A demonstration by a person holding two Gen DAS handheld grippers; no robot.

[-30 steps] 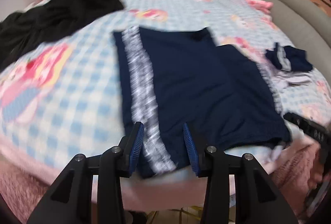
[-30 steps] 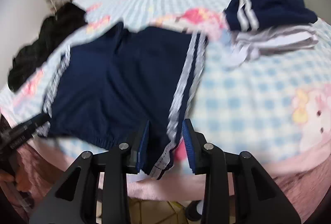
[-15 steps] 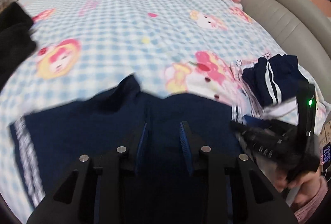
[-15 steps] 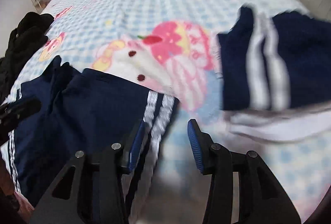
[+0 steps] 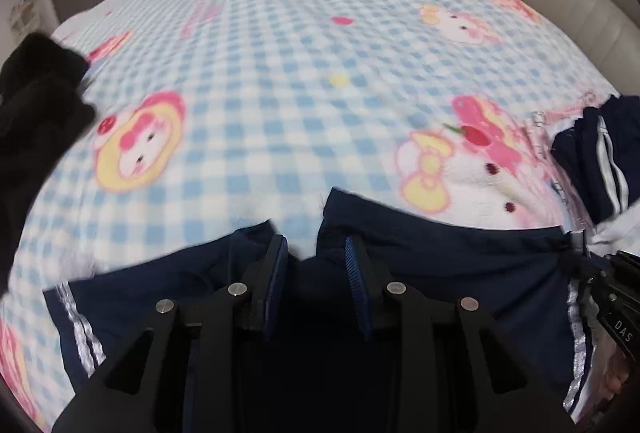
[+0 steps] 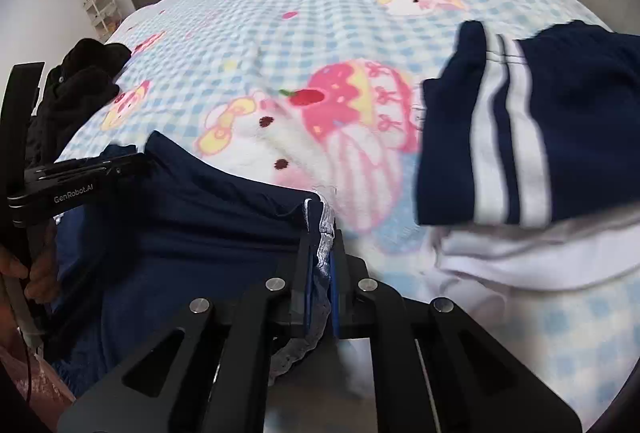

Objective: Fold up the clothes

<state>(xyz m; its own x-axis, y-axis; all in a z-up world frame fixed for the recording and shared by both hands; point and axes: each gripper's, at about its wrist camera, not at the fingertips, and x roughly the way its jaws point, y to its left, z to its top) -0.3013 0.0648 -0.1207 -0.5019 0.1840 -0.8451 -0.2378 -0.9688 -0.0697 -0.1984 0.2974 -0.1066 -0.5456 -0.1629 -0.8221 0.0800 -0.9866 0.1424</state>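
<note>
Through my left wrist camera, a blue checked blanket covers the bed; navy shorts lie at its near edge, my left gripper parted over the crotch notch (gripping nothing). Through the right, my right gripper has just clamped onto the shorts' striped hem, beside folded clothes.

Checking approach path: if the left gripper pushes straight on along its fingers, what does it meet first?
Likely the navy shorts: the left gripper stands open over the notch between the legs, with checked blanket just beyond. Depth is unclear.
</note>
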